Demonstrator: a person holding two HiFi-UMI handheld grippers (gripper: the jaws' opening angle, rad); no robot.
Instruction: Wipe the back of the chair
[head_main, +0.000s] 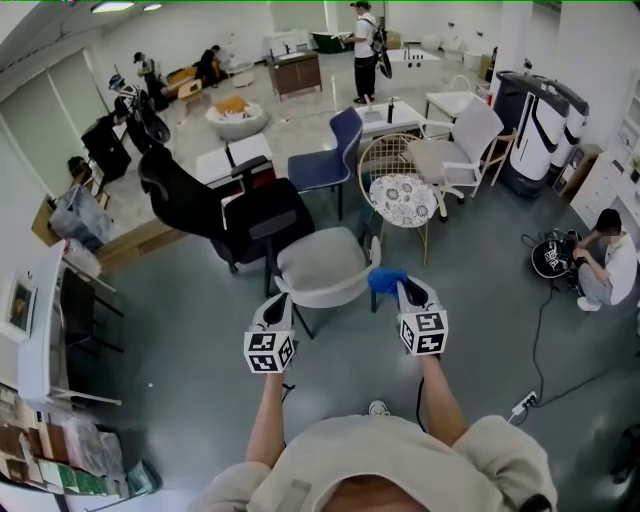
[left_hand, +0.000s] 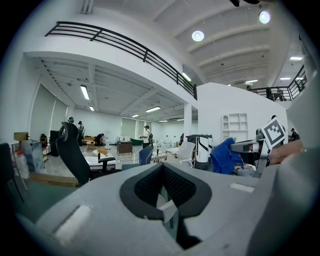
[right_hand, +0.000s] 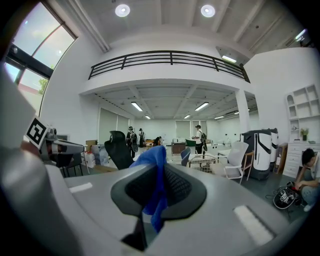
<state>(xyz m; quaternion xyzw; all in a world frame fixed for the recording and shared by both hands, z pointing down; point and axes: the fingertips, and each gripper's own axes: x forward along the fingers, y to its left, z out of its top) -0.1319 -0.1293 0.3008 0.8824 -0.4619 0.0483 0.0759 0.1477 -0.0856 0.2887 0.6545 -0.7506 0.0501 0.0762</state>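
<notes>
right gripper (head_main: 400, 292) pinching blue cloth (right_hand: 159, 195), hanging down

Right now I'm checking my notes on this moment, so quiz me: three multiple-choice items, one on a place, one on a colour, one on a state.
1. Where is the cloth? A. on the chair seat B. in the right gripper C. on the floor
2. What colour is the cloth? A. red B. yellow C. blue
3. How do the left gripper's jaws stand? A. together, empty B. wide apart C. clamped on the cloth
Answers: 1 B, it hangs between that gripper's jaws; 2 C, it shows blue; 3 A, they meet on nothing.
</notes>
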